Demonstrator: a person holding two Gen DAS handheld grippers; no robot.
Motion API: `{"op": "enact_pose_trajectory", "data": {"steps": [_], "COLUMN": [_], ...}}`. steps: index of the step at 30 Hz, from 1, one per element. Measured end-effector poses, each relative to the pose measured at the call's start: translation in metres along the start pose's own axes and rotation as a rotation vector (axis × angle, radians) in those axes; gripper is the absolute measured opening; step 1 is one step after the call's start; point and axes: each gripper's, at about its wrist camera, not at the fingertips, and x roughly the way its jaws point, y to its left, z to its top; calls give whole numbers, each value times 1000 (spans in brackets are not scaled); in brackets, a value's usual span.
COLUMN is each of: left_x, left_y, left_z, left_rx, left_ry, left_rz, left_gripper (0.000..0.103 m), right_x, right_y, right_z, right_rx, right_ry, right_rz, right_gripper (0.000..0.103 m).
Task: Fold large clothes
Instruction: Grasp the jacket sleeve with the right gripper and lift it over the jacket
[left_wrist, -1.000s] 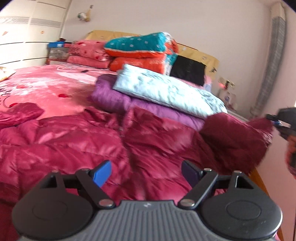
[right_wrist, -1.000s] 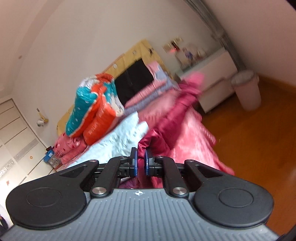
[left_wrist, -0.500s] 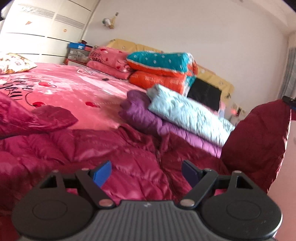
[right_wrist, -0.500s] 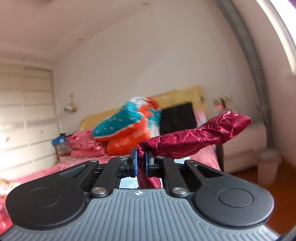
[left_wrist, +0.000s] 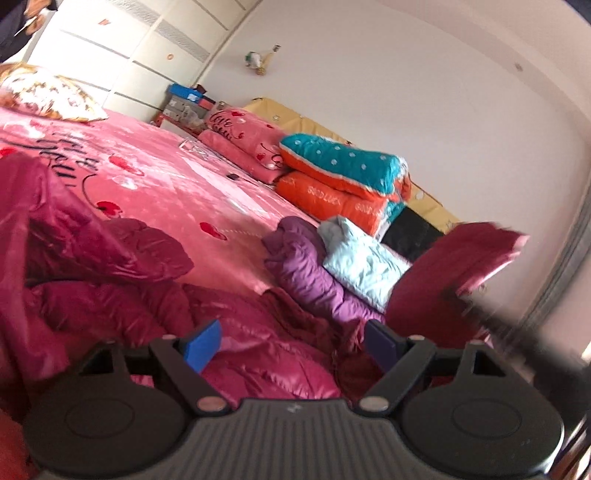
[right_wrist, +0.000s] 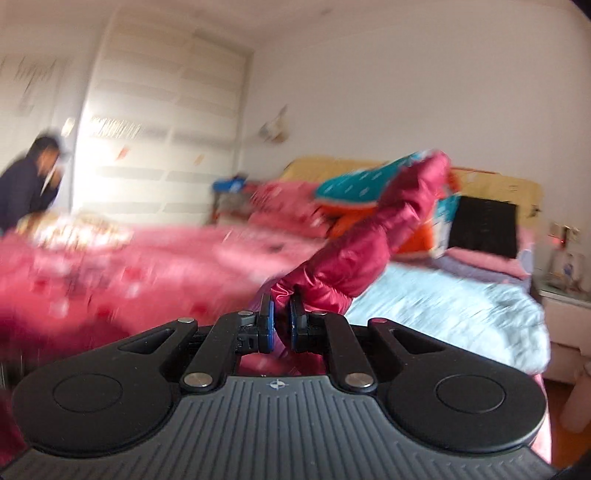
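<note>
Over the bed (left_wrist: 155, 173) | we have swung the sleeve (right_wrist: 369, 243) inward, right gripper (right_wrist: 280, 317) clamped on its cuff | left gripper (left_wrist: 291, 341) gapes empty above the maroon jacket (left_wrist: 258, 354) | sleeve fold underway

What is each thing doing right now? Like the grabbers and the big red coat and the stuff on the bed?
Right gripper: shut, pinching the red coat's sleeve.
Left gripper: open, holding nothing.
Red coat: crumpled, unfolded; sleeve lifted.
Purple jacket: folded, lying on the bed.
Light blue jacket: folded, on the purple jacket.
Teal and orange quilts: folded, stacked.
</note>
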Motion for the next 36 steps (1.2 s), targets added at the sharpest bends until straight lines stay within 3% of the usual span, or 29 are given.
{"op": "enact_pose_trajectory", "data": {"steps": [9,19,25,27,29,33,36], "left_x": [4,19,30,29,23,4,2], "left_y": [8,13,7,4,0,-7,-13], "left_z": [2,-4,-14,-16,-14,-9,-8], "left_rx": [-40,-75,-4,26,46,119,142], "left_ry": [3,73,123,113,69,-79,-105], "left_rz": [-17,-30,28,53,79,62,-12], "left_gripper": [85,87,88,86,86,87,89], "right_x": [14,-10,-23,-20,-31,-53,-66], "right_y": [69,62,58,54,45,15,-22], "right_z": [-68,-63,-70,-65,-61,-54,-40], "right_rx": [-220,-161,-158,-152,-143,-50,54], "right_ry": [230,266,284,286,274,263,237], "right_rz": [97,211,245,248,230,171,93], "right_gripper": [11,15,17,26,61,62,66]}}
